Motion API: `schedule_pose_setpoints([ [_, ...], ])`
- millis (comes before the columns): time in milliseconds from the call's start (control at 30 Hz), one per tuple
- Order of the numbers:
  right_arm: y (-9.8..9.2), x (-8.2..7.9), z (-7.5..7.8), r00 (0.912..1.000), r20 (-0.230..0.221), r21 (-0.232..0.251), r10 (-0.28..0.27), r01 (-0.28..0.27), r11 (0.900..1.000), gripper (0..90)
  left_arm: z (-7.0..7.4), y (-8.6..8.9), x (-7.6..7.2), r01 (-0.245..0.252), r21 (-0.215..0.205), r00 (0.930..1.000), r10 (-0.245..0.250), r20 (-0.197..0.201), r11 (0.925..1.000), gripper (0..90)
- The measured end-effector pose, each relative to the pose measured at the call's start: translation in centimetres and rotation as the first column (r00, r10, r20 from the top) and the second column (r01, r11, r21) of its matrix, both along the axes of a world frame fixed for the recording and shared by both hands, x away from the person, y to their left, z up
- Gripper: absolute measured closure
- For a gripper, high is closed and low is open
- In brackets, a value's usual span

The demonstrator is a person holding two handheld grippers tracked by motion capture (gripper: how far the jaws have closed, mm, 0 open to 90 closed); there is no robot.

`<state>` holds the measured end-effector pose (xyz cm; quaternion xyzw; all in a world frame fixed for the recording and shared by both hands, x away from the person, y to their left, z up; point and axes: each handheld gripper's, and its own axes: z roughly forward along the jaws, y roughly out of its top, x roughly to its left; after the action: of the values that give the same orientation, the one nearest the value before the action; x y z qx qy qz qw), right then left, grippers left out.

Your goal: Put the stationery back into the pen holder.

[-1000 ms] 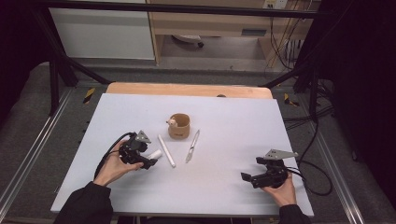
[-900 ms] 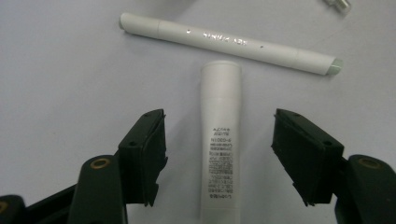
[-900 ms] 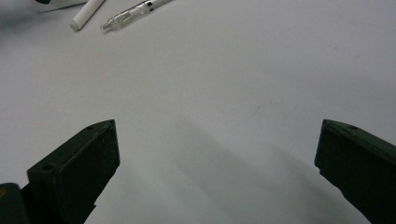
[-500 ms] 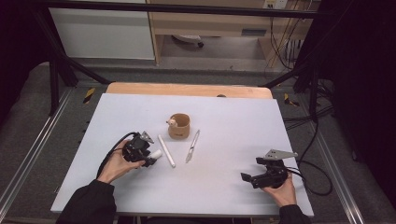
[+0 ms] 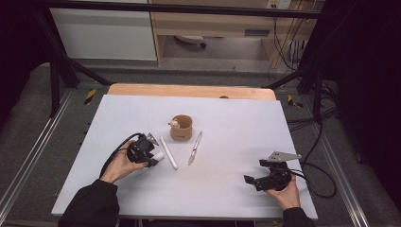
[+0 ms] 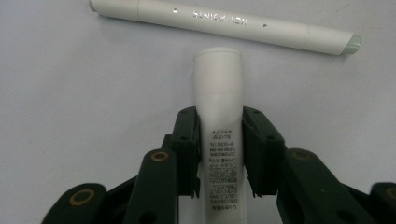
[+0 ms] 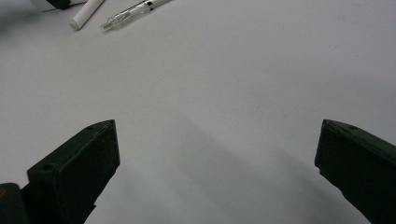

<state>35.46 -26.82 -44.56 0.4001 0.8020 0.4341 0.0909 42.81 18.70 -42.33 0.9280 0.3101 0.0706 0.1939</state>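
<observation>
A small white tube (image 6: 218, 93) with printed text lies on the white table, pointing at a white marker (image 6: 224, 21) that lies across beyond it. My left gripper (image 6: 218, 126) has just been closing, and its pads now press on both sides of the tube. In the high view the left gripper (image 5: 152, 156) sits left of centre, with the tube's end (image 5: 159, 155) poking out toward the marker (image 5: 169, 153). My right gripper (image 5: 250, 180) rests near the front right of the table. Its jaws stand wide open (image 7: 217, 149) with nothing between them.
A brown cup (image 5: 182, 127) with a small figure on its rim stands at mid-table. A clear pen (image 5: 194, 148) lies right of the marker and also shows far off in the right gripper view (image 7: 135, 9). A wooden board (image 5: 189, 91) runs along the table's far edge.
The left gripper's jaws have narrowed onto the white tube, and the left hand has shifted slightly. The right hand and gripper have stayed where they were.
</observation>
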Motion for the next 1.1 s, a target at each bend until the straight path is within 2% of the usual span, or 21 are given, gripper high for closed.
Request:
schedule_pose_setpoints([
  [300, 0.0, 0.0, 0.0, 1.0000, 0.001, 0.001, -0.001, 0.001, 1.000, 0.5, 0.1, -0.1, 0.1, -0.010, 0.005, 0.9998, 0.010, -0.018, 0.9999, 68.6],
  [833, 0.0, 0.0, 0.0, 1.0000, 0.001, 0.003, 0.000, 0.000, 1.000, 0.5, 0.9, 0.3, -0.6, -0.014, -0.001, 0.9998, 0.014, 0.014, 0.9999, 69.3],
  [1100, 0.0, 0.0, 0.0, 1.0000, 0.001, 0.004, 0.000, 0.000, 1.000, 0.5, 1.3, 0.8, -0.8, -0.036, -0.021, 0.9990, 0.037, 0.027, 0.9991, 69.4],
])
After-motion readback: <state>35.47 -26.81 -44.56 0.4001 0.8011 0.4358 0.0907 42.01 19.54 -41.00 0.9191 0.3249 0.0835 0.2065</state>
